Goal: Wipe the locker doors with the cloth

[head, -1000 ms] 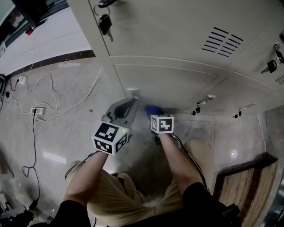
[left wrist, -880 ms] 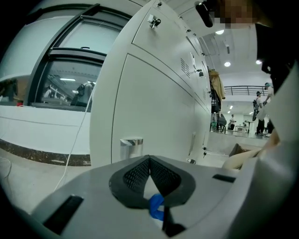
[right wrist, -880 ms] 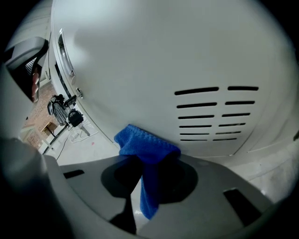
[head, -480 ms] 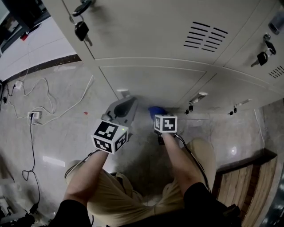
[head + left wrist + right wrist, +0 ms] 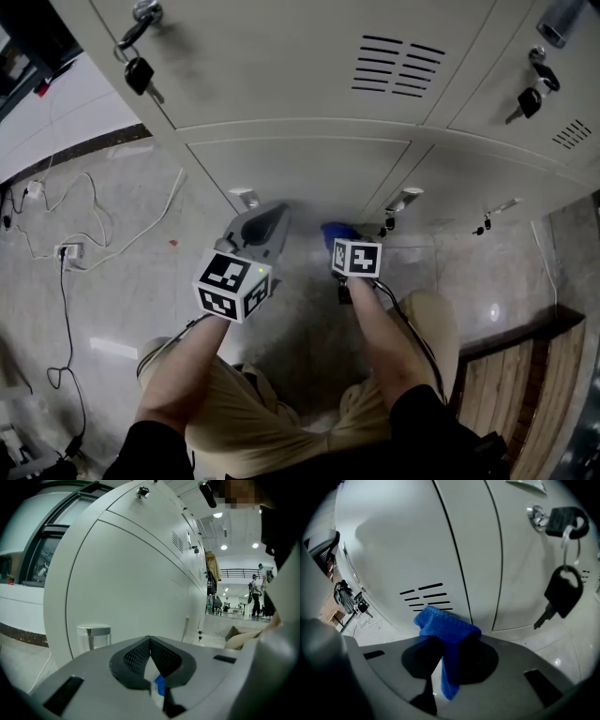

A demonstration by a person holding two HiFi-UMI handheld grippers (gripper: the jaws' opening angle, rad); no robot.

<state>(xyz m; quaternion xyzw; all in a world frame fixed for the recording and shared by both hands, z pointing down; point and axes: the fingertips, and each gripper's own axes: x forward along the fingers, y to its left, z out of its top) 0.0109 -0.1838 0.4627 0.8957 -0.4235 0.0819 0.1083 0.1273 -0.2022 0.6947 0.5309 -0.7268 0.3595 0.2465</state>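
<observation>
— Between the right gripper's jaws, what is that blue thing?
— The cloth. The jaws are pinched on it; a bunched fold sticks out past the tips and a tail hangs back toward 6 o'clock.
— Where does it sit against the lockers?
— From the head view the cloth lies at 12 o'clock of the right gripper's marker cube, low at the foot of the lower locker door. Whether it touches the metal I cannot tell.
— Anything around it?
— Vent slots just beyond it at 11 o'clock, and a key dangling from a lock at 2 o'clock.
— And the left gripper?
— Jaws pressed together with nothing in them, pointing at a locker door with a chrome handle at 9 o'clock. In the head view the left gripper is at 9 o'clock of the cloth, apart from it. Cables trail over the floor farther toward 9 o'clock
</observation>
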